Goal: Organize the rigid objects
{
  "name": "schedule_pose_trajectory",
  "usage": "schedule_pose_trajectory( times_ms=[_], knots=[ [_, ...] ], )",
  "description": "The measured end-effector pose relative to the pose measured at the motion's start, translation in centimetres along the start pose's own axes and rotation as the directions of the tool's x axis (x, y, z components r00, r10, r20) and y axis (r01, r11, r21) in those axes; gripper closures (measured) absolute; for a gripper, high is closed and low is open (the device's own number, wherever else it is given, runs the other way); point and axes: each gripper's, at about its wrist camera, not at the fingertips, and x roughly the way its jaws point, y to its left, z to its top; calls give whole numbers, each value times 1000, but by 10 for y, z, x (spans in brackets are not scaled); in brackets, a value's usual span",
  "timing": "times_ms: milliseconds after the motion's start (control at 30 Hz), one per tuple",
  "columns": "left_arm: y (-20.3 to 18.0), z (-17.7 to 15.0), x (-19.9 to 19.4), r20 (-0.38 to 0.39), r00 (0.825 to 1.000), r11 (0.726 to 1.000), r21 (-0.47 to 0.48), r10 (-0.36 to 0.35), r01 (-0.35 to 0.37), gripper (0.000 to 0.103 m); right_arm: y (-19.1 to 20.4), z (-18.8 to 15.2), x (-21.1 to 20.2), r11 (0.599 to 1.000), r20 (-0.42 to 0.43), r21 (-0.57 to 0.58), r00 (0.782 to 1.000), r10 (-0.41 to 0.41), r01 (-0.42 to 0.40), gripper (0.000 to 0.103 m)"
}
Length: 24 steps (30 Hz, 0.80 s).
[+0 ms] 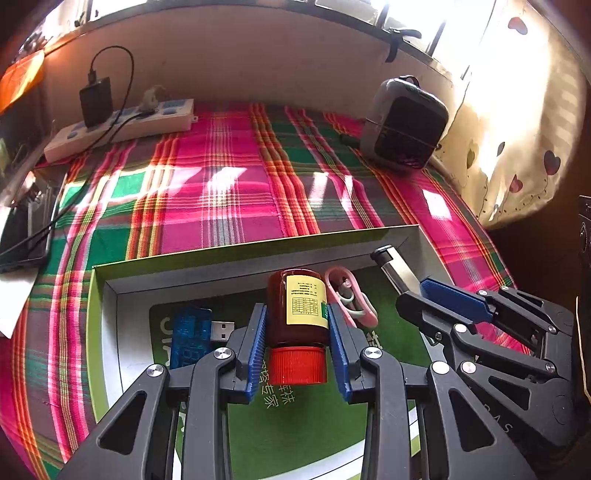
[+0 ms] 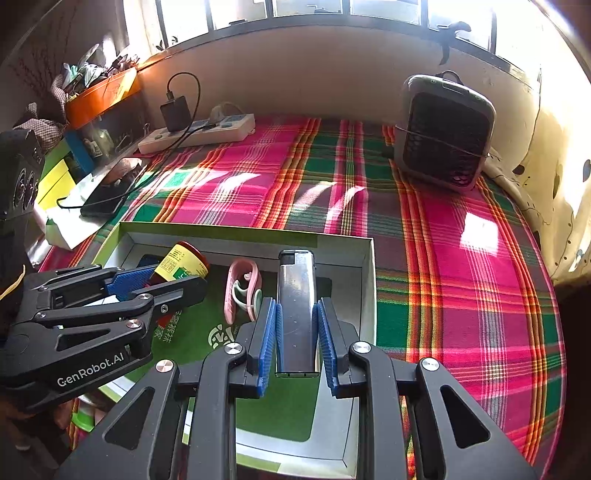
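Two tongs over box (image 2: 365,266), left tongs (image 1: 297,325) clamping red-capped bottle (image 1: 297,314), right tongs (image 2: 297,332) clamping silver lighter (image 2: 295,306).

this looks like a room in a home. a bright checked cloth (image 2: 280,177) covers the table under a sunny window (image 2: 314,9). a small fan (image 2: 445,133), a white power strip (image 2: 199,134) with a charger (image 2: 176,112) and a curtain with hearts (image 1: 517,140) sit around it.

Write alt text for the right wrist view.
The right gripper clamps a silver metal lighter over a shallow green-lined cardboard box on plaid cloth; the left gripper holds a red-brown yellow-labelled bottle alongside.
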Motion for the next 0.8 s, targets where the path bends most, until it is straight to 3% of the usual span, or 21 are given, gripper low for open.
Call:
schedule_pose_trajectory(
  times_ms=[800],
  knots=[
    [3,0,9,-9,1000,1000,-11,9,-9,72,0,-3,19,1000,-34,-11,999,-19,19,79]
  ],
)
